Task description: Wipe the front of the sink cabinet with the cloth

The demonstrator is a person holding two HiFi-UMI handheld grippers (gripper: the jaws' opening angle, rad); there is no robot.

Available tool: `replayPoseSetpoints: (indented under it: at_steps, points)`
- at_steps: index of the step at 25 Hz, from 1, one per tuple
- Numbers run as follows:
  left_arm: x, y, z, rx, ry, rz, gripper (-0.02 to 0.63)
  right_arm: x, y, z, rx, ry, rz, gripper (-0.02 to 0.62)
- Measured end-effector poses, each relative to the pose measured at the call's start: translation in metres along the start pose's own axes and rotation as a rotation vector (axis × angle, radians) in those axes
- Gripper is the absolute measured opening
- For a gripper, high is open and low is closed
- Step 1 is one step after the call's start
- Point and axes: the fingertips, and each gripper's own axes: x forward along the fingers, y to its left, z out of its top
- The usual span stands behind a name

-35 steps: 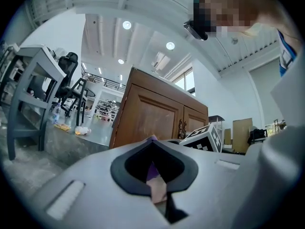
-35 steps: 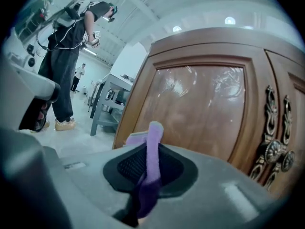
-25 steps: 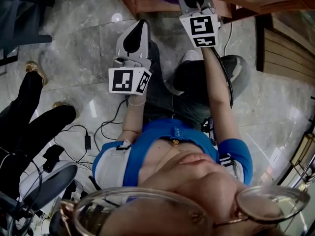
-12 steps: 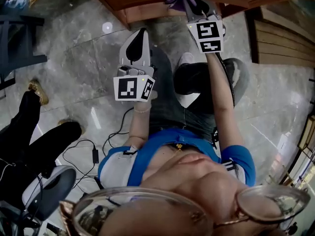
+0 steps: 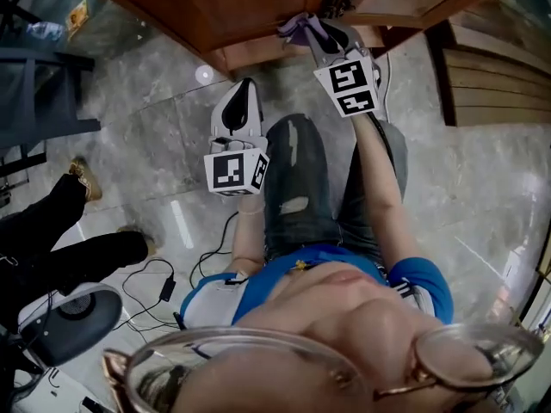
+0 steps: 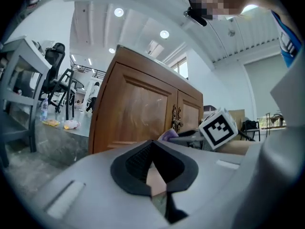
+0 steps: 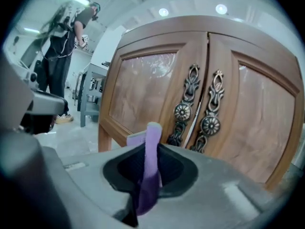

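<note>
No words, brands or numbers can be read anywhere here.

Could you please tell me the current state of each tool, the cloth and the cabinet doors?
Left tool: shut, nothing between its jaws.
Right tool: shut on the cloth.
Cloth: purple, pinched upright in the right tool, close in front of the doors.
Cabinet doors: both closed.
</note>
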Motion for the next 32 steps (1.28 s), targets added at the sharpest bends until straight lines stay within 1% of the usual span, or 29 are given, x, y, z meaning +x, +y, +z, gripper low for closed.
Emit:
replayPoseSetpoints:
  at_steps: [2, 4, 7, 10, 12, 14, 16, 18, 20, 21, 23, 25, 26, 29, 32]
  points:
    - [0.006, -0.014, -0.003, 0.021, 0.019, 0.015, 0.000, -0.023, -0.001, 0.013, 0.003, -0.058, 0.041, 0.055]
    - [0.014, -0.035, 0.012, 0.044, 0.004, 0.021, 0.000, -0.054, -0.014, 0.034, 0.015, -0.133, 0.072, 0.055]
    - [0.035, -0.074, 0.053, 0.087, -0.069, 0.025, 0.000, -0.101, -0.049, 0.070, 0.025, -0.238, 0.103, 0.055]
    - [0.057, -0.107, 0.109, 0.134, -0.146, 0.044, 0.000, -0.124, -0.079, 0.109, 0.009, -0.315, 0.128, 0.054]
    - [0.069, -0.127, 0.151, 0.167, -0.187, 0.045, 0.000, -0.133, -0.095, 0.131, -0.022, -0.347, 0.105, 0.054]
    - [0.080, -0.138, 0.186, 0.171, -0.224, 0.030, 0.000, -0.138, -0.106, 0.144, -0.044, -0.374, 0.070, 0.054]
    - [0.097, -0.138, 0.201, 0.177, -0.251, 0.005, 0.000, -0.138, -0.116, 0.154, -0.060, -0.420, 0.029, 0.054]
    - [0.112, -0.131, 0.194, 0.198, -0.247, -0.002, 0.000, -0.133, -0.121, 0.159, -0.075, -0.469, -0.013, 0.054]
    - [0.119, -0.119, 0.175, 0.196, -0.227, 0.007, 0.000, -0.123, -0.121, 0.160, -0.087, -0.485, -0.035, 0.054]
    - [0.121, -0.114, 0.163, 0.177, -0.217, 0.008, 0.000, -0.117, -0.121, 0.160, -0.094, -0.480, -0.037, 0.054]
    - [0.124, -0.103, 0.144, 0.107, -0.199, 0.005, 0.001, -0.110, -0.118, 0.160, -0.113, -0.465, -0.038, 0.054]
    - [0.130, -0.096, 0.139, 0.047, -0.189, -0.004, 0.002, -0.106, -0.114, 0.162, -0.130, -0.467, -0.052, 0.054]
    - [0.132, -0.096, 0.143, 0.034, -0.201, -0.014, 0.002, -0.104, -0.113, 0.163, -0.138, -0.468, -0.068, 0.054]
    - [0.138, -0.111, 0.156, 0.051, -0.250, -0.061, 0.000, -0.102, -0.113, 0.160, -0.148, -0.436, -0.108, 0.054]
    - [0.143, -0.123, 0.153, 0.090, -0.240, -0.083, 0.002, -0.102, -0.114, 0.159, -0.137, -0.432, -0.098, 0.054]
